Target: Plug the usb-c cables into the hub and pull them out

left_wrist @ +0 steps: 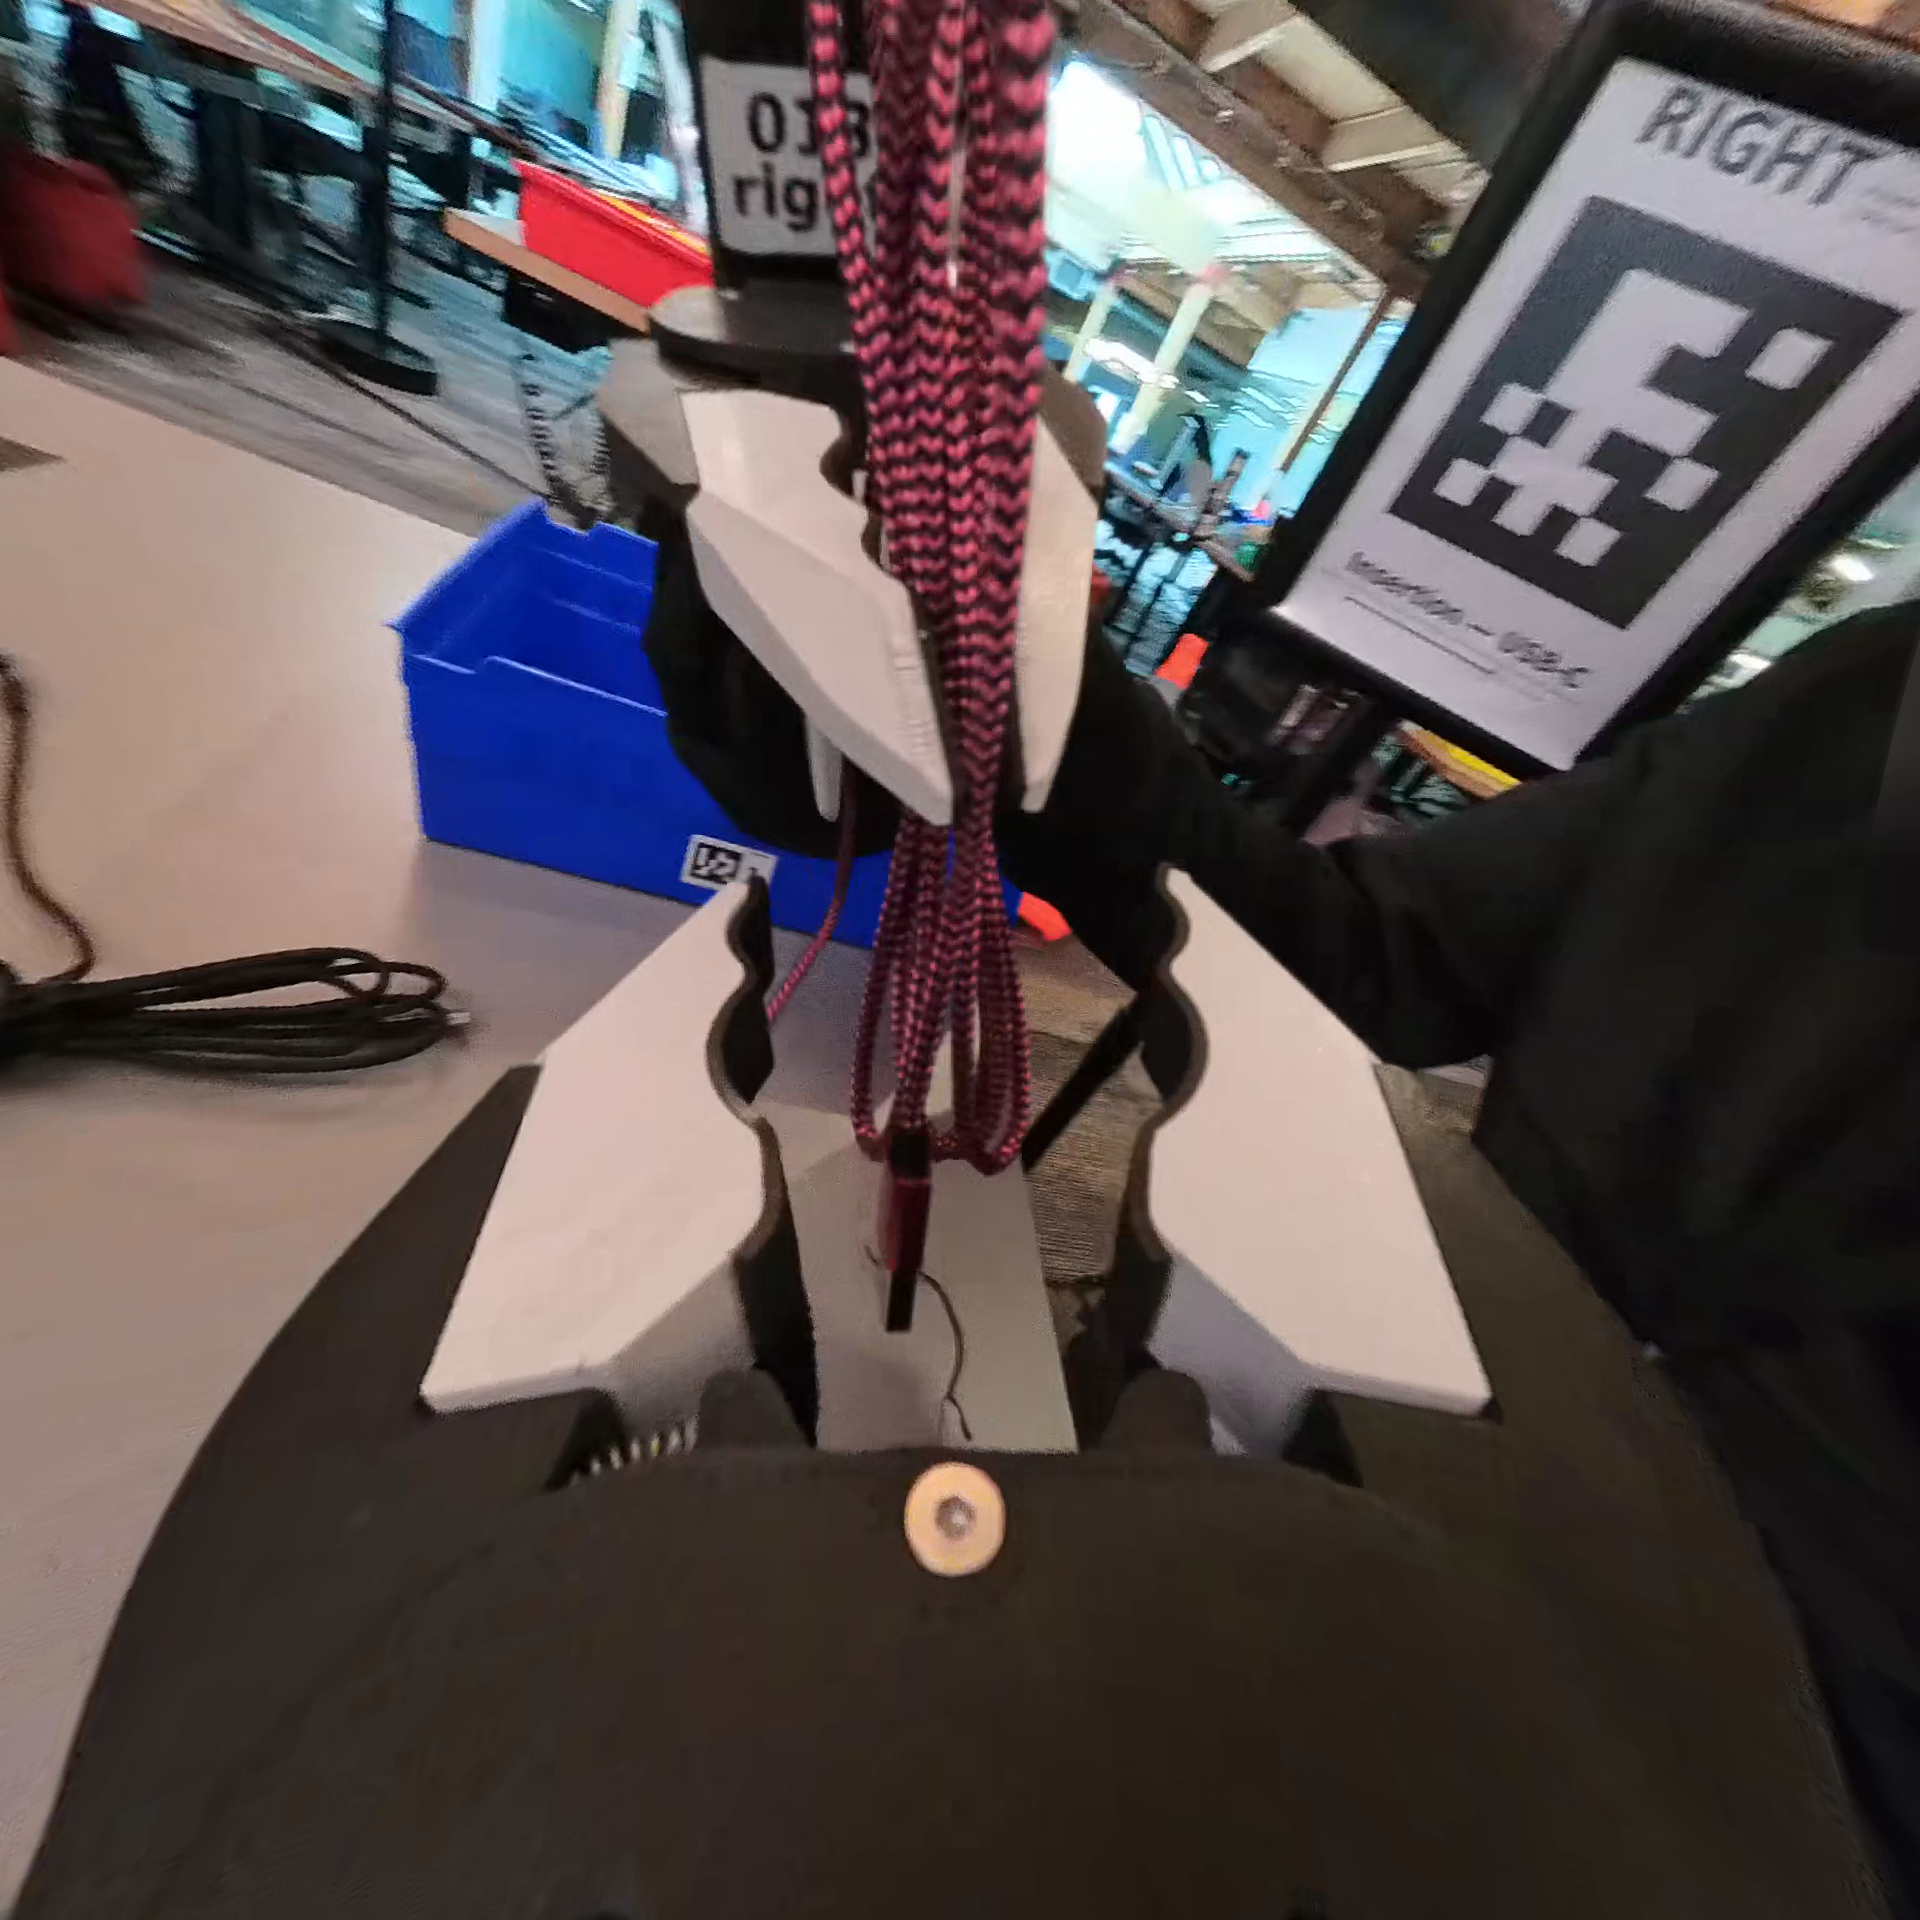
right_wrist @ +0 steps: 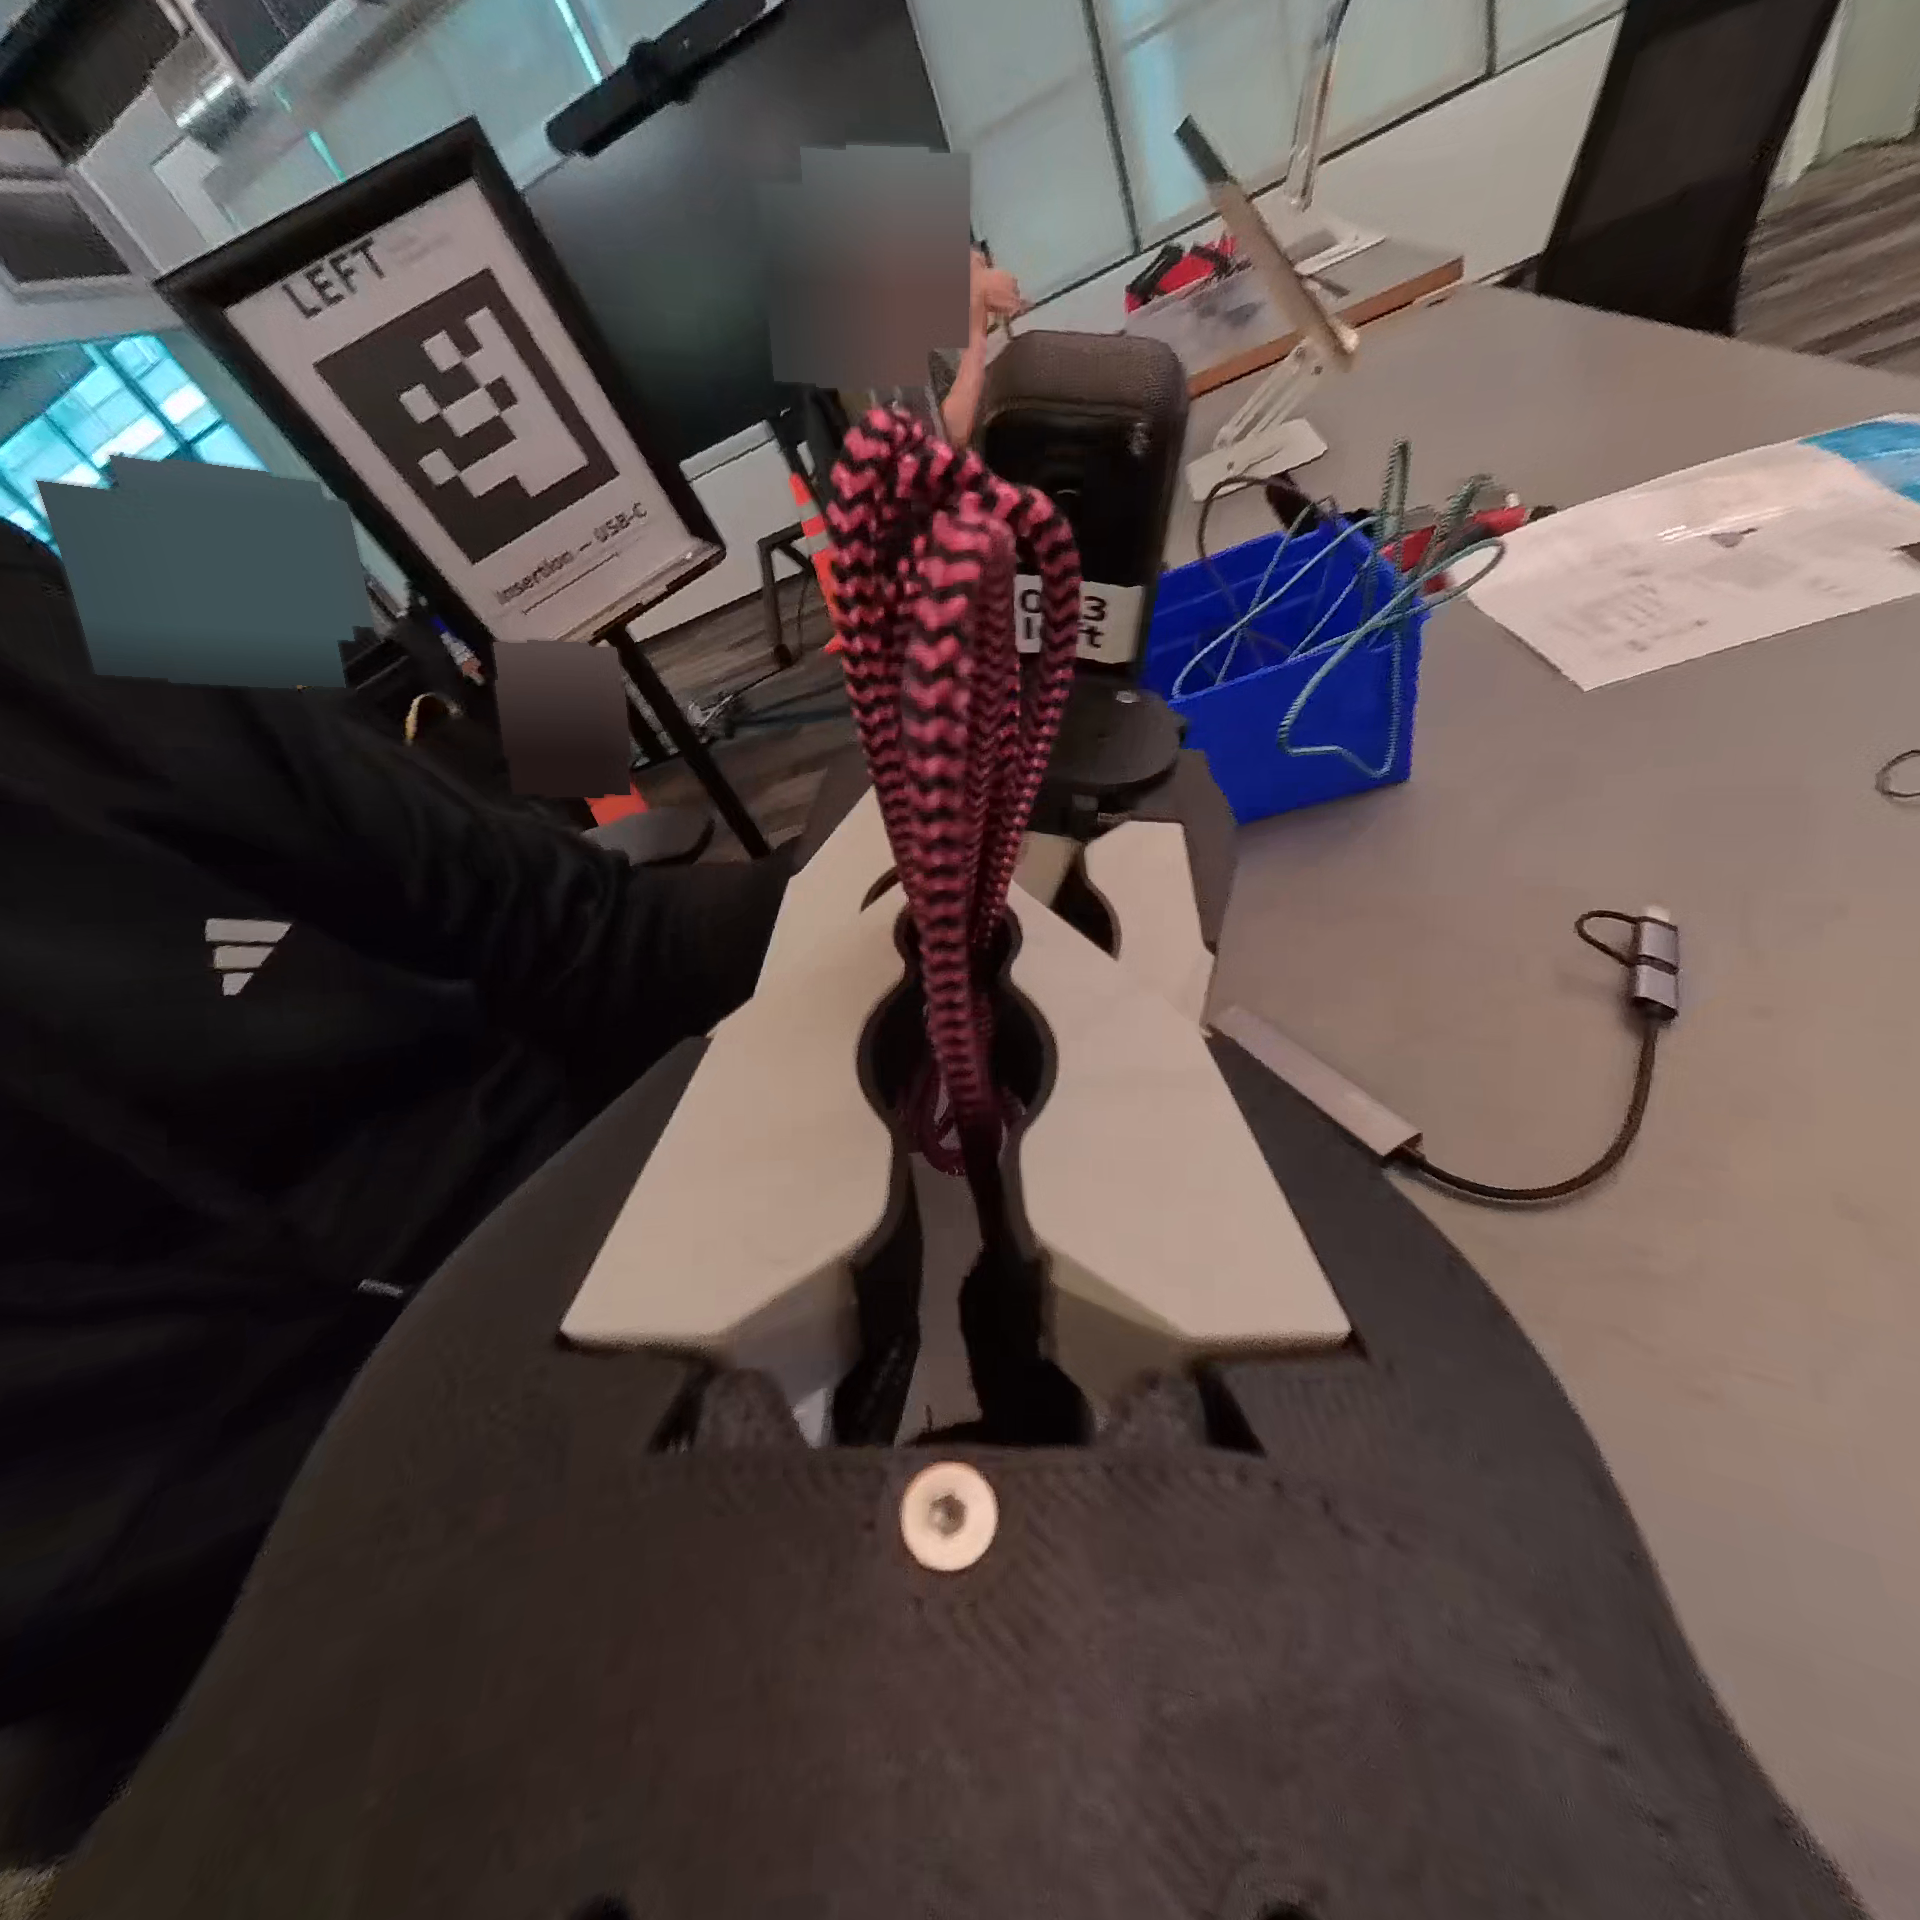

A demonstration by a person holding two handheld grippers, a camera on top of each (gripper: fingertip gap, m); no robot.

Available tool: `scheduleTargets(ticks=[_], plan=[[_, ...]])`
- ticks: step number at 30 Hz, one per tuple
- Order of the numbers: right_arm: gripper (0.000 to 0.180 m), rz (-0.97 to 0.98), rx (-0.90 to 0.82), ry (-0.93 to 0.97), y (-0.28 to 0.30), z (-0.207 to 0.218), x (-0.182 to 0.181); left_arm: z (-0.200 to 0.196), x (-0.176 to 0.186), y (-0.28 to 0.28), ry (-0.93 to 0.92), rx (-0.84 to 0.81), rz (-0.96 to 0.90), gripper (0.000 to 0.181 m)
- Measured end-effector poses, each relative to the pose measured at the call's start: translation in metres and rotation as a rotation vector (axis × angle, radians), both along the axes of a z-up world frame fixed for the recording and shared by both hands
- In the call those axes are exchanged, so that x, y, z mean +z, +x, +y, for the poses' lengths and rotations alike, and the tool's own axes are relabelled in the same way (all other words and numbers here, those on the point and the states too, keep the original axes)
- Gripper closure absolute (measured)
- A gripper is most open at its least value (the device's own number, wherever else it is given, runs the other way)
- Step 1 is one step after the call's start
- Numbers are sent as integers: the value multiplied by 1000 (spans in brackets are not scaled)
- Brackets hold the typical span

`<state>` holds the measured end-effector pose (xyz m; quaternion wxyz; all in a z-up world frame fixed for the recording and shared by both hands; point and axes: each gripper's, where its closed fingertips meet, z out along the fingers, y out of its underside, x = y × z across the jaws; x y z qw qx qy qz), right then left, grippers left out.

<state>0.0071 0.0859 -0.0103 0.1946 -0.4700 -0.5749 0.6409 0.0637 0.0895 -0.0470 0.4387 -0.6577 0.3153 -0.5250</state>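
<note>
Grey table (right_wrist: 1558, 1455), blue bin (right_wrist: 1299, 707), hub (right_wrist: 1320, 1091); glass-walled workshop behind.

Wrist cameras face each other closely; both share the pink cable (left_wrist: 951, 582).

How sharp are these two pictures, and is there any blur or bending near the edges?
Left wrist view: the pink braided cable is fairly sharp, while the blue bin and background are smeared; the sign leans from wide-angle distortion. Right wrist view: crisper overall; the hub is clear, and the table edge curves.
</note>
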Motion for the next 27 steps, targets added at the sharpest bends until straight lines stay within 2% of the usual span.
scheduleTargets(ticks=[3,6,7,8,10,11,13,17,19,21,25,27], plan=[[176,-8,136,-6,5,-19,2,-10,-4,9,-34,-128,-43,110],[177,-71,229,36,7,-31,-6,-25,0,22,-28,-276,-116,123],[177,-95,241,44,7,-32,-8,-31,1,25,-26,-325,-126,133],[177,-113,249,56,7,-31,-10,-33,-2,29,-23,-342,-115,152],[176,-137,261,60,9,-30,-9,-33,-1,32,-4,-343,-129,168],[176,-148,256,62,9,-28,-10,-29,-2,33,26,-312,-122,177],[174,-168,203,81,5,-18,-13,-17,-5,32,43,-220,-103,181],[122,-223,-49,139,-10,17,-21,11,-1,16,78,-8,-101,181],[112,-223,-131,180,-11,25,-20,26,-1,8,105,115,-65,181],[94,-228,-242,213,-11,37,-18,40,-3,1,141,237,-3,181],[88,-251,-455,332,-7,56,-15,64,-6,-18,200,480,124,181],[85,-230,-507,356,-8,53,-10,68,-7,-19,228,531,178,181]])
